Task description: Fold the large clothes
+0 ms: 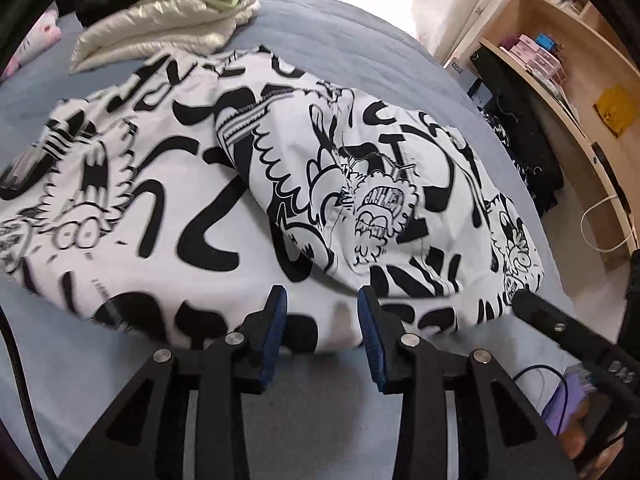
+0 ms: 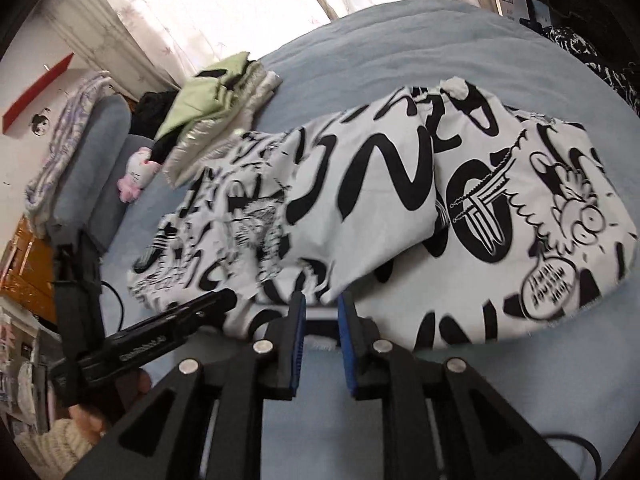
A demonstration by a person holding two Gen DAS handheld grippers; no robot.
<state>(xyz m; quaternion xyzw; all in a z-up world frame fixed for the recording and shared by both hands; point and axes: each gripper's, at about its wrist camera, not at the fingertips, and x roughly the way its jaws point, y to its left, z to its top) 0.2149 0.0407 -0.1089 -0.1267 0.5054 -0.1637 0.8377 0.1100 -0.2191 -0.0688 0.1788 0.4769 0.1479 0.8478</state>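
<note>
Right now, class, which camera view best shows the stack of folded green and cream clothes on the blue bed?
The right wrist view: the stack of folded clothes sits whole, layers visible. In the left wrist view the stack is cropped by the top edge.

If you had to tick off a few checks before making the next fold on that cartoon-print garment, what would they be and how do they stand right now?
1. Left gripper fingers apart, nothing between them: ok.
2. Right gripper fingers slightly apart, no cloth pinched: ok.
3. Printed garment lying on the blue bed, one flap folded over: ok.
4. Garment smooth: not ok, folded part looks puffy and rumpled.
5. Folded pile clear of the garment: cannot tell, edges look close.
6. Near hem within reach of both grippers: ok.
</note>
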